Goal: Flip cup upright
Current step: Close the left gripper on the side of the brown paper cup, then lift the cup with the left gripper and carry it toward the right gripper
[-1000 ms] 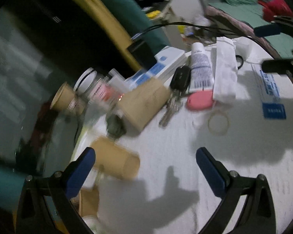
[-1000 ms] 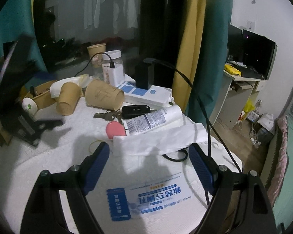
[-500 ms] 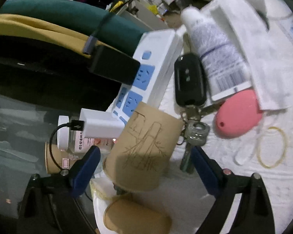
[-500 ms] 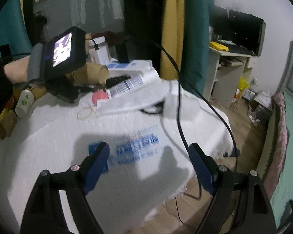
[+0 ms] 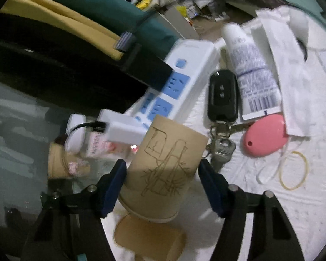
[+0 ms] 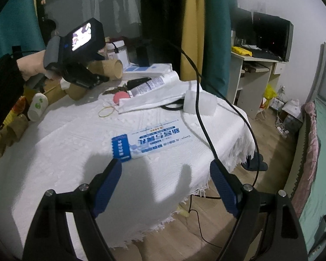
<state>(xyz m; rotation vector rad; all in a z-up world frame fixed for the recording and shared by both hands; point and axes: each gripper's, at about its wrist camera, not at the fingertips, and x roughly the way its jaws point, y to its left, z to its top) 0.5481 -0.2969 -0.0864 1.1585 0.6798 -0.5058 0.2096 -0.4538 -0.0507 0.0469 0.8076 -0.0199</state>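
A brown paper cup with a line drawing lies on its side on the white tablecloth, its base toward the power strip. My left gripper is open with one blue finger on each side of the cup; the left finger is close to or touching its wall. In the right wrist view the cup lies behind the left gripper. My right gripper is open and empty above the table's front edge.
A second paper cup lies just below the first. A power strip, charger, car key, tube, pink oval and rubber band lie near. A blue-white packet lies mid-table.
My left gripper has moved in on the lying cup and its fingers have narrowed around it. My right gripper has pulled back toward the table's front edge.
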